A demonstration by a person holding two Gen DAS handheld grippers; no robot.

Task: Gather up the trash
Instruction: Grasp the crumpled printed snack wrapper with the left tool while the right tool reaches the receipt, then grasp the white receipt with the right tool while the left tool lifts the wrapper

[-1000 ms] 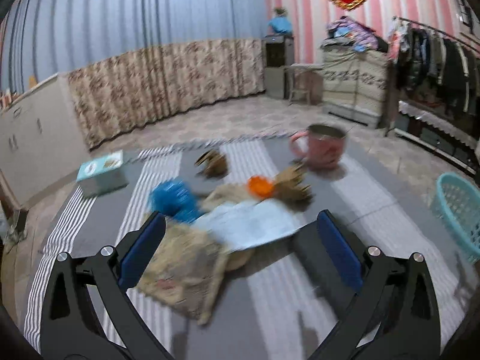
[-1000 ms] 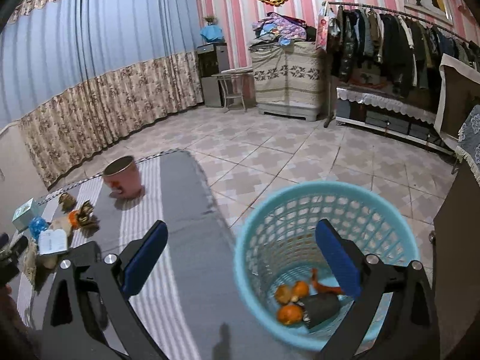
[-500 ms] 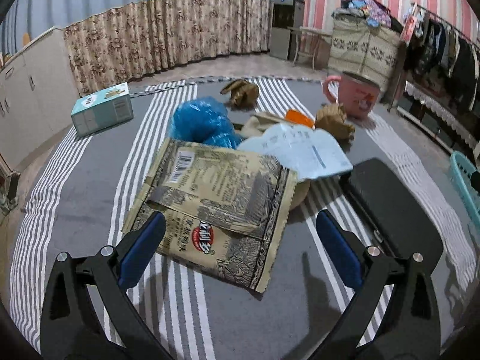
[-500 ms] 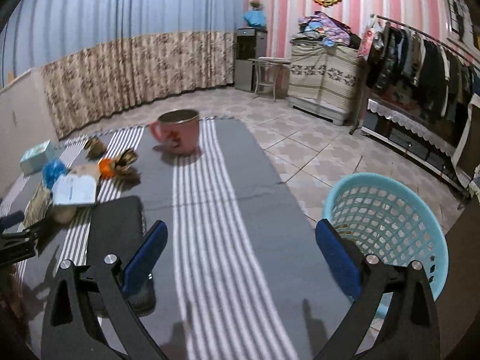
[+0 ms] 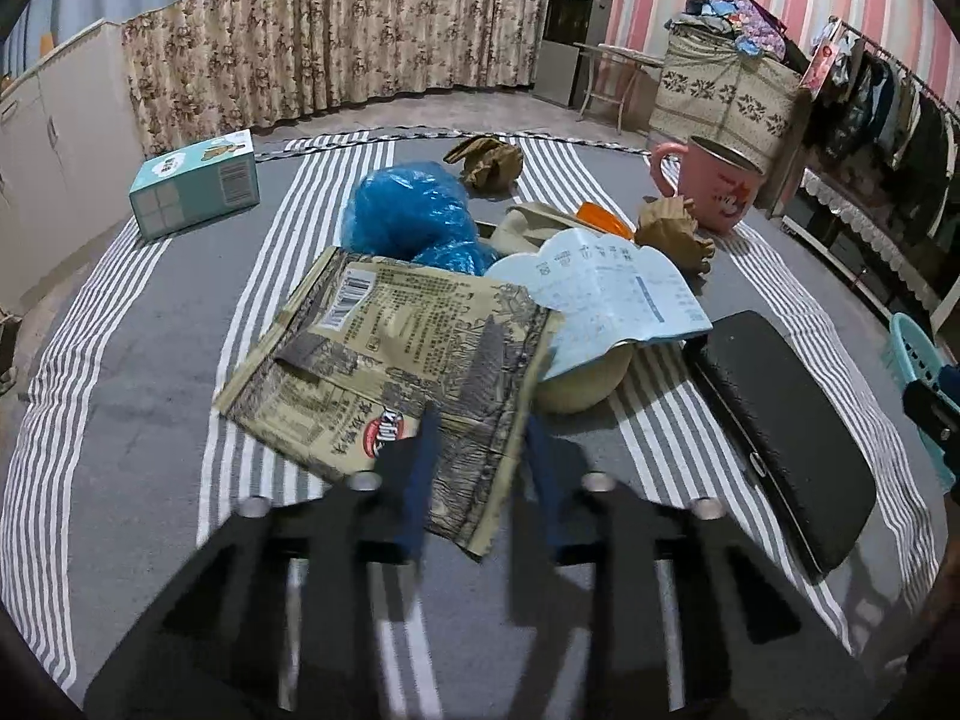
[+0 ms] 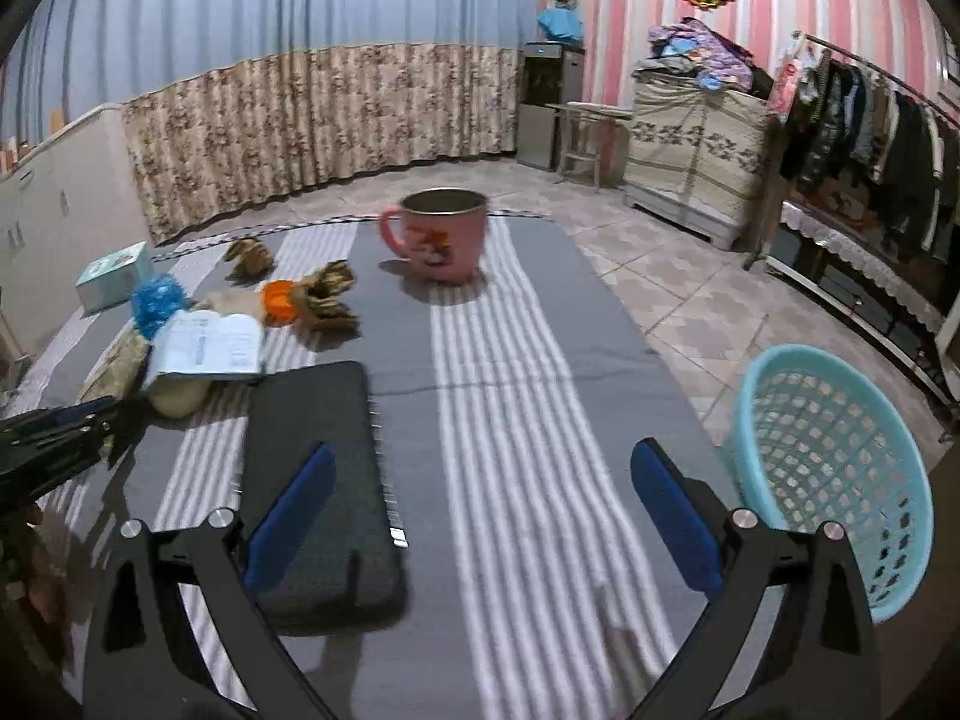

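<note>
A tan snack wrapper [image 5: 384,354] lies on the striped cloth with a blue plastic bag [image 5: 408,216], a pale blue paper [image 5: 612,294], brown crumpled papers [image 5: 675,234] and an orange piece [image 5: 603,219] behind it. My left gripper [image 5: 480,444] has its jaws closed in on the wrapper's near edge. My right gripper [image 6: 480,516] is open and empty above the cloth, with the blue basket [image 6: 840,468] to its right. The trash pile [image 6: 204,336] shows at its left.
A black case [image 5: 786,420] lies right of the pile and under my right gripper's left finger [image 6: 318,480]. A pink mug [image 6: 441,234] stands at the far end. A teal box [image 5: 195,192] sits far left. The basket stands on the floor past the table's right edge.
My left gripper's jaws have closed from wide open onto the wrapper's near edge. My right gripper has swung left from over the basket to above the table.
</note>
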